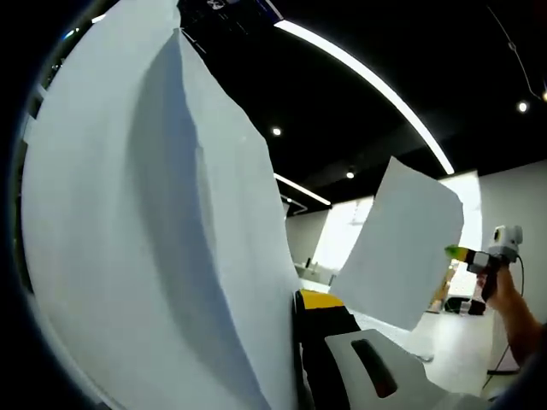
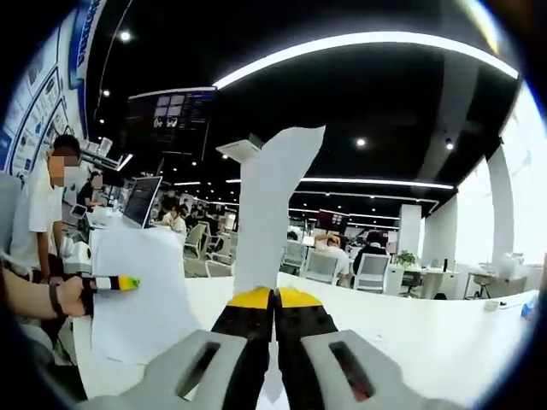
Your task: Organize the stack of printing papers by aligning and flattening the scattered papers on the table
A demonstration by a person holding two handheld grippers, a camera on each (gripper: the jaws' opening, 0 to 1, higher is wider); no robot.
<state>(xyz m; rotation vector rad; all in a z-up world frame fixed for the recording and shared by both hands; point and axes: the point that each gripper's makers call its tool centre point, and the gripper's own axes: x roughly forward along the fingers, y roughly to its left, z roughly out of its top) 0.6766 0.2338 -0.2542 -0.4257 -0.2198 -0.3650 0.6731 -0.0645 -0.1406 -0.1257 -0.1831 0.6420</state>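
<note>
The table [image 2: 444, 333], white and broad, runs behind both grippers in the right gripper view; no stack on it can be made out from here.

Left gripper [image 1: 299, 359] holds up a large sheet [image 1: 154, 239], bowed and creased along its length, pinched at its lower edge; only one jaw is clear beside the paper, but the grip reads as clenched on it.

Right gripper [image 2: 275, 342] has its jaws pressed together on a second sheet [image 2: 273, 205], seen nearly edge-on and standing upright. In the left gripper view this sheet hangs flat, held by one edge.

Both sheets are in the air, well apart from each other, neither on the table.

Risks, as judgement:
- Single-edge pinches let the paper swing and fold, adding creases.
- The large sheet's bow may set as a crease if laid down without smoothing.
- Sheets laid separately may land skewed.
</note>
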